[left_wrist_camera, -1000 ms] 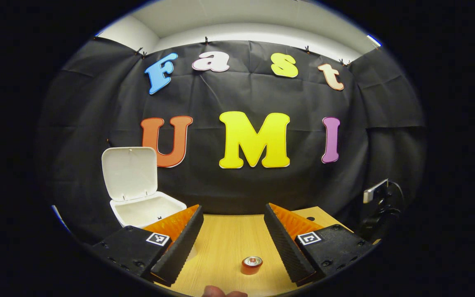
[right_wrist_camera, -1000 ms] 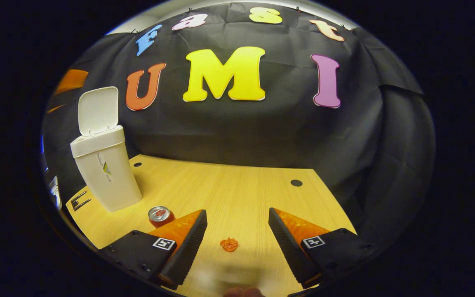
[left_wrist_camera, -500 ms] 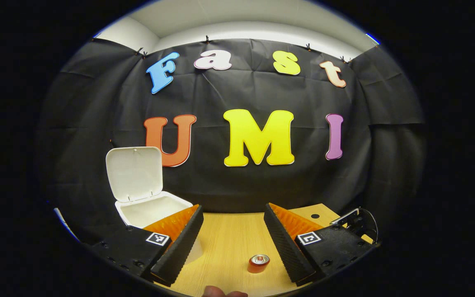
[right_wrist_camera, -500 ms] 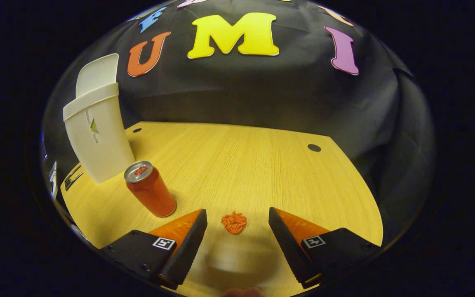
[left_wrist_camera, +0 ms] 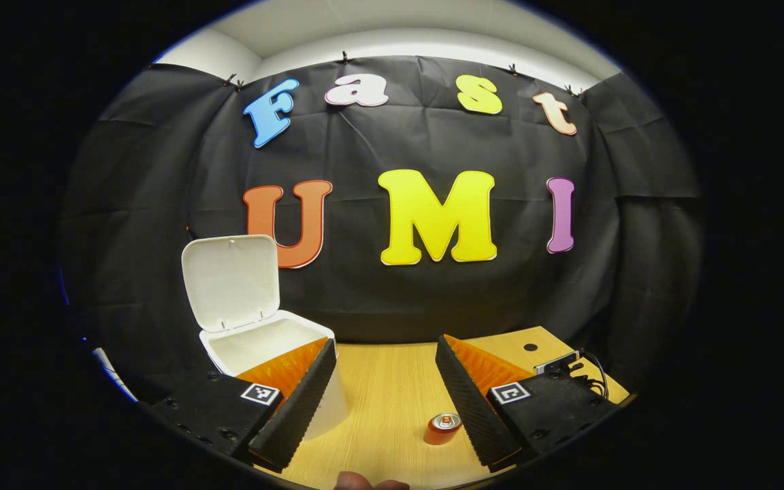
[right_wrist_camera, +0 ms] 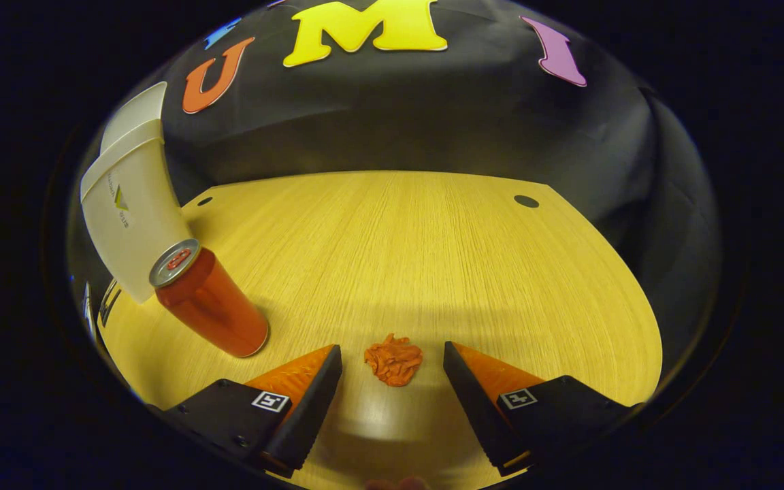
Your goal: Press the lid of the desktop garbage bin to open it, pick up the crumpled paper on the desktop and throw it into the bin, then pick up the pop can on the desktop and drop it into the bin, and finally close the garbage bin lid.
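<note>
Lying between the right hand-held gripper's [right_wrist_camera: 392, 361] parted fingers, the crumpled paper [right_wrist_camera: 393, 360] is orange on the tabletop [right_wrist_camera: 433, 258]. Left of it stands the red can [right_wrist_camera: 211, 303], then the bin [right_wrist_camera: 130, 218], lid [left_wrist_camera: 231, 282] up. The left hand-held gripper [left_wrist_camera: 385, 354] is apart. The paper looms larger than before.

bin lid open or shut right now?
Open. In the left gripper view the lid stands upright behind the bin, hinged at its back edge, and the bin's white inside shows below it.

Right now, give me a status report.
Both grippers open, holding nothing. Right gripper lined up on crumpled paper. Bin lid up. Pop can upright beside the bin. Nothing blocking.
</note>
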The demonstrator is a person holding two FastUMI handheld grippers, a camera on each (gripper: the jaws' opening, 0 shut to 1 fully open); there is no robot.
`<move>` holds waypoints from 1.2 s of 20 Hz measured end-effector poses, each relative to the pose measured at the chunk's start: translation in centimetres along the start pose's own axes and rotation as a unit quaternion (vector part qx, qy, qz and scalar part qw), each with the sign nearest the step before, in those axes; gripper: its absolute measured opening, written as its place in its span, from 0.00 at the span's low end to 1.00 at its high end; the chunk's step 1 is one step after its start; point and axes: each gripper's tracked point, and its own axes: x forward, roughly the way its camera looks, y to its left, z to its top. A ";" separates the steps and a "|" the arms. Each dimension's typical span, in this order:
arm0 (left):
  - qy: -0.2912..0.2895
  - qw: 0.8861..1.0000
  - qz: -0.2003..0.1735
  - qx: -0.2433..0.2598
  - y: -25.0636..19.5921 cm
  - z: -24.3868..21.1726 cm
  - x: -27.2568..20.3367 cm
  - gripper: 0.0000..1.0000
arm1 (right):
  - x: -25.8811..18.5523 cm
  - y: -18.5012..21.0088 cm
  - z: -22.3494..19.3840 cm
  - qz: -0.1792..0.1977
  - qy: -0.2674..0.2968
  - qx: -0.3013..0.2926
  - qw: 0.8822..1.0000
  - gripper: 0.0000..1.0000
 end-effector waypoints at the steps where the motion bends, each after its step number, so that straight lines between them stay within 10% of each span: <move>1: 0.000 1.000 0.002 0.002 0.3 0.0 0.0 0.96 | 0.1 0.0 -0.2 -0.002 0.004 0.000 1.000 0.95; 6: 0.006 1.000 0.009 0.000 1.4 -0.3 0.1 0.96 | 0.8 -0.5 -0.4 -0.017 0.015 0.004 1.000 0.79; 13: 0.011 1.000 0.017 -0.006 2.3 -0.5 0.2 0.97 | 0.6 -0.7 -0.4 -0.033 0.033 0.008 0.999 0.25; 24: 0.002 1.000 0.009 -0.007 2.7 -1.0 0.3 0.97 | -4.8 1.1 6.7 -0.005 -0.029 0.015 0.999 0.16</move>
